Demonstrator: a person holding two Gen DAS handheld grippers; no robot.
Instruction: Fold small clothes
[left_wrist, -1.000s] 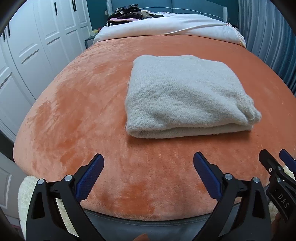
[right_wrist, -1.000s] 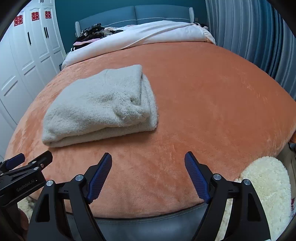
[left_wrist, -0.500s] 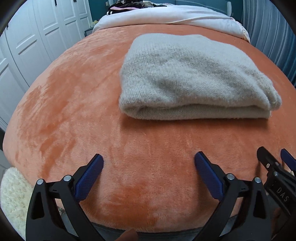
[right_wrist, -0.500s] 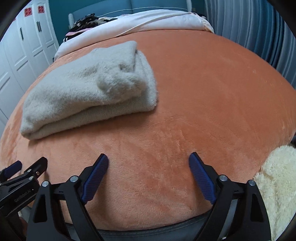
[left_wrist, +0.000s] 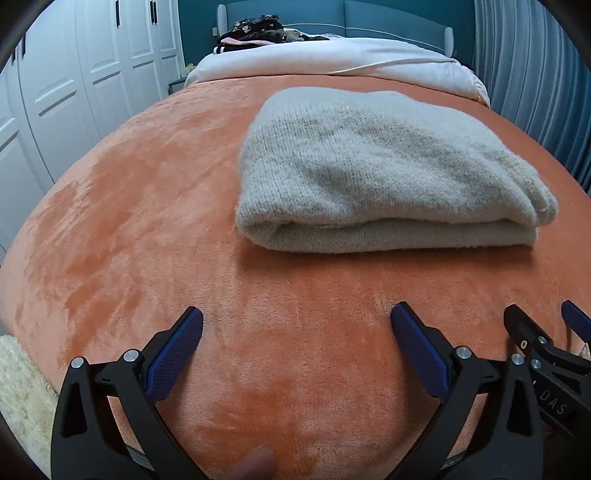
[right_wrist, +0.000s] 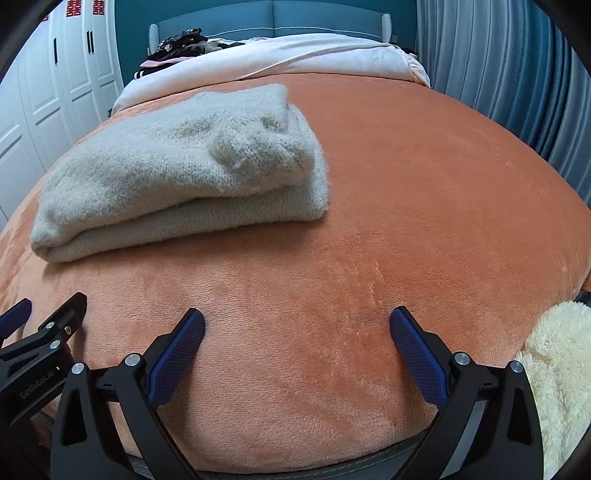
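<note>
A beige knitted sweater (left_wrist: 384, 173) lies folded in a thick rectangle on the orange blanket (left_wrist: 147, 206); it also shows in the right wrist view (right_wrist: 177, 173), left of centre. My left gripper (left_wrist: 295, 325) is open and empty, low over the blanket just in front of the sweater. My right gripper (right_wrist: 297, 325) is open and empty, in front of and to the right of the sweater. Each gripper shows at the edge of the other's view.
A white duvet (left_wrist: 332, 62) and a pile of dark clothes (left_wrist: 255, 29) lie by the blue headboard. White wardrobe doors (left_wrist: 74, 74) stand on the left, grey-blue curtains (right_wrist: 517, 74) on the right. A cream fluffy rug (right_wrist: 557, 369) lies beside the bed's foot.
Both grippers moved forward and lower towards the bed, then tilted up a little; the sweater looks larger than a second ago. Both stayed open. The sweater has not moved.
</note>
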